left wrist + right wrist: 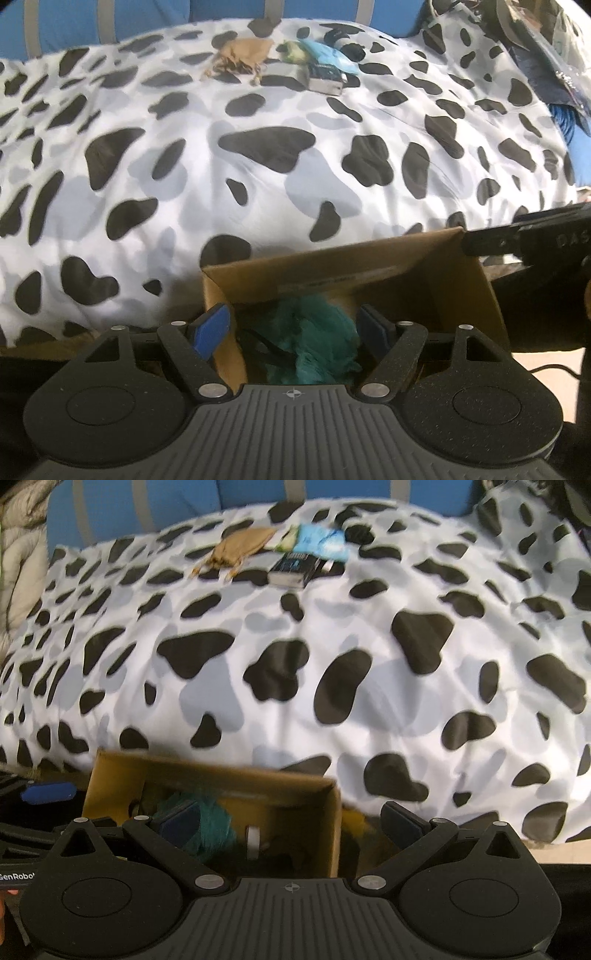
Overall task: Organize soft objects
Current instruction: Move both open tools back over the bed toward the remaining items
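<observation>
A cow-print duvet point(258, 155) covered the bed in front of me, blue cushions behind it. At its near edge sat a cardboard box point(369, 258) with a teal cloth point(317, 343) already lying inside. My left gripper point(295, 328) hung over the box with its jaws spread; the cloth lay below and between them, apparently not pinched. My right gripper point(291, 823) was spread too, one finger over the box, the other outside its wall, holding nothing. Across the duvet, well apart from the box, lay a tan pouch point(243, 53), a green and blue bundle point(314, 53) and a book point(325, 79). I judged the teal cloth stowed and the next fetch due: reach to the far side, close on the tan pouch by its bunched middle, and leave the book alone.
</observation>
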Tool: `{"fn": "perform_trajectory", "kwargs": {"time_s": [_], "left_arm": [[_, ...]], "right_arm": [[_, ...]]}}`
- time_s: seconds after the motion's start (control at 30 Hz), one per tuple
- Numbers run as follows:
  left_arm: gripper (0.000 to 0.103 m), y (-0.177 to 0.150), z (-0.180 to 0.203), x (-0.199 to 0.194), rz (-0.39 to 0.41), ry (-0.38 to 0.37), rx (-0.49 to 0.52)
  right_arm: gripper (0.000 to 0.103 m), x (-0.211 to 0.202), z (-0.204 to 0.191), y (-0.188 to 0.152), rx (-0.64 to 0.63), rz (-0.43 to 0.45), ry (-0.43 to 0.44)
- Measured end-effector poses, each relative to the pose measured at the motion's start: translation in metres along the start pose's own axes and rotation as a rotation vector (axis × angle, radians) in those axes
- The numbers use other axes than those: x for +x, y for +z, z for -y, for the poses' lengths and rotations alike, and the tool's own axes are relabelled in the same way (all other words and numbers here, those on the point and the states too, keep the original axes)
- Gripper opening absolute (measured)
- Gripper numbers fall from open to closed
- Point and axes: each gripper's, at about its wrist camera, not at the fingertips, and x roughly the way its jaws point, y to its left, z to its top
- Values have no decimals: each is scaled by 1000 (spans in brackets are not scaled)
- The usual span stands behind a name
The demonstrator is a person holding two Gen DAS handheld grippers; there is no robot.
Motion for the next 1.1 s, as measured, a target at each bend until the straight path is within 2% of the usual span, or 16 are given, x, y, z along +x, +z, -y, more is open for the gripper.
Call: {"fn": "perform_trajectory", "kwargs": {"time_s": [0.13, 0.4, 0.77, 0.97, 1.1], "left_arm": [[75, 6, -4, 0, 21, 12, 0], [75, 21, -12, -7, 112, 60, 13], [75, 50, -30, -6, 213, 51, -13], [75, 64, -43, 2, 242, 38, -48], [75, 72, -46, 6, 261, 53, -36]], "right_arm": [[103, -5, 1, 4, -2, 53, -23], [103, -10, 2, 10, -6, 139, -51], [103, -6, 2, 30, -56, 239, -85], [103, 0, 4, 45, -86, 294, -97], [103, 6, 8, 57, -88, 304, -104]]}}
